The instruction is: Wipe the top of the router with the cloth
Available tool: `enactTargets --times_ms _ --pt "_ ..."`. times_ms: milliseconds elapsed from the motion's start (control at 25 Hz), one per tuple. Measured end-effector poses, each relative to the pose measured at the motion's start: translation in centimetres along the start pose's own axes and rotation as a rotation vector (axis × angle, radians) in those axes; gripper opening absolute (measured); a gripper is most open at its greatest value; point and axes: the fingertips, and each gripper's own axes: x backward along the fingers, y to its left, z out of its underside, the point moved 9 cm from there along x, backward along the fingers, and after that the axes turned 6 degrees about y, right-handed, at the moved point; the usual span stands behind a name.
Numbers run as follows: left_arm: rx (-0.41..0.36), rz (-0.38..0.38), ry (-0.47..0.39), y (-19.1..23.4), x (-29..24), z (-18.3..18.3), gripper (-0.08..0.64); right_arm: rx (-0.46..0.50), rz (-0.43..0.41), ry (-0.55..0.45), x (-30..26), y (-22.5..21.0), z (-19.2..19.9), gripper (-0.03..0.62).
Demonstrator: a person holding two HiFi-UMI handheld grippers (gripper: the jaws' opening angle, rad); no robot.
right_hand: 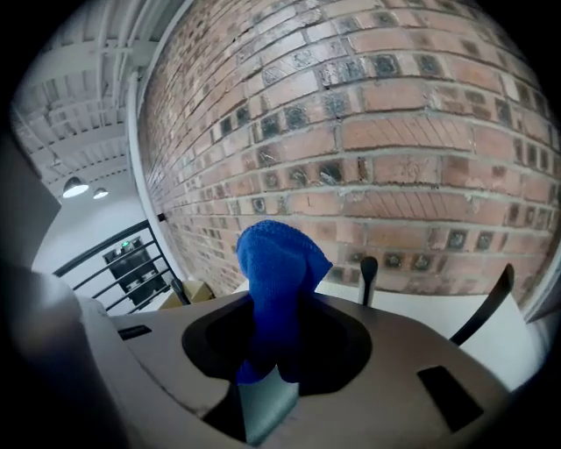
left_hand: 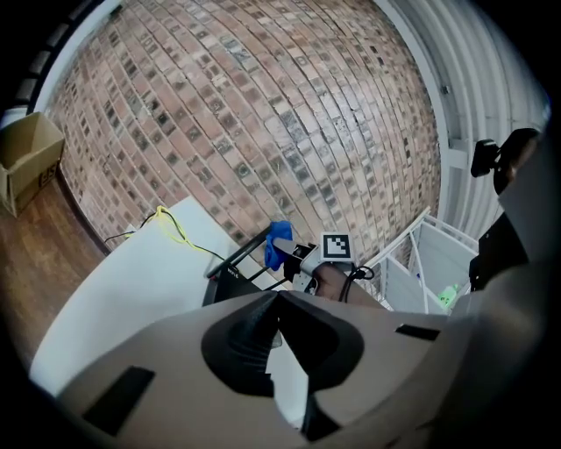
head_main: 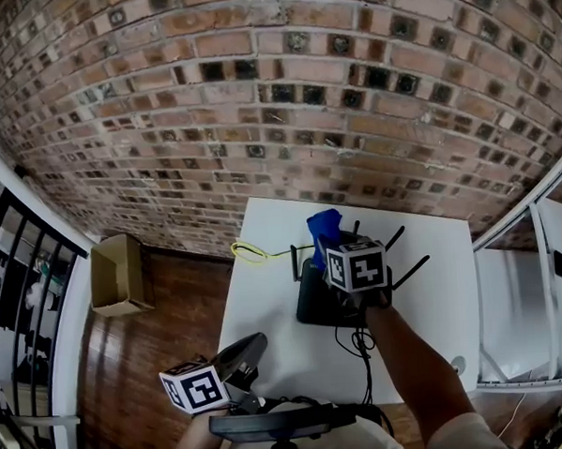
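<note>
Brick wall (head_main: 256,98) is seen behind a white tabletop (head_main: 266,304) in the head view. A black router (head_main: 315,306) with raised antennas lies about the middle of the tabletop, and a yellow cable (head_main: 250,253) is laid near the far left corner. The right gripper (head_main: 327,249) is seen over the far part of the router, with a blue cloth (head_main: 324,228) standing up from it. The left gripper (head_main: 257,342) is seen at the near edge, well apart from the router.

In the left gripper view its jaws are pressed together, with nothing between them.

In the right gripper view the jaws are clenched on the lower end of the cloth, and the rest is bunched upright above them.

The cloth is judged to be soft and light, so it will fold and drag under pressure. It is best taken by a bunched end, as now, with a loose part left free for wiping. The router is probably light and may slide when rubbed, and its thin antennas could be knocked.
</note>
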Motion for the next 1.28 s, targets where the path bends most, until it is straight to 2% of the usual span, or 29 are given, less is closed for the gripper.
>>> enactTargets --times_ms 160,1000,1280 --pt "0.009 -0.009 -0.002 0.1 0.0 0.2 0.002 -0.035 -0.011 0.052 -1.2 -0.9 2.0 0.141" --pt "0.034 -0.054 -0.025 0.4 0.2 0.5 0.002 -0.02 -0.007 0.286 -6.9 -3.0 7.4 0.141" --pt "0.035 -0.061 -0.031 0.4 0.5 0.9 0.002 0.002 0.0 0.329 -7.7 -3.1 8.1 0.141"
